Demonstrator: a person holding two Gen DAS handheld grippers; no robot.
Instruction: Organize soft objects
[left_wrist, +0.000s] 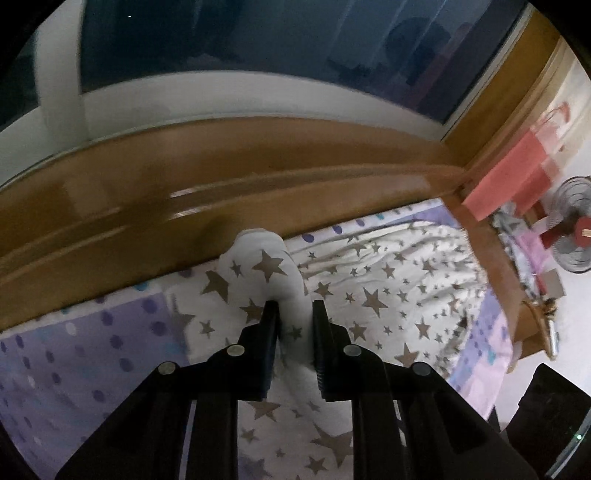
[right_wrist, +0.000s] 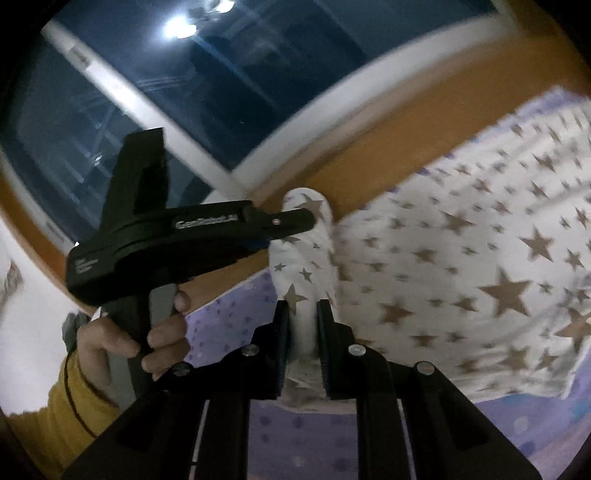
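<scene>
Fold step: both grippers on star cloth

Left gripper (left_wrist: 291, 306) and right gripper (right_wrist: 303, 306) are each clamped on an edge of the star-print cloth (left_wrist: 388, 291), lifted above the bed (left_wrist: 92, 332). Next, likely: carry both corners across together, keeping tension even.

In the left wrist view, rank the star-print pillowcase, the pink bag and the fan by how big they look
1. star-print pillowcase, by far the largest, spread over the bed and pinched in the left gripper.
2. pink bag.
3. fan, partly cut off by the frame edge.
The bag and fan sit farther away, so true sizes are unsure.
</scene>
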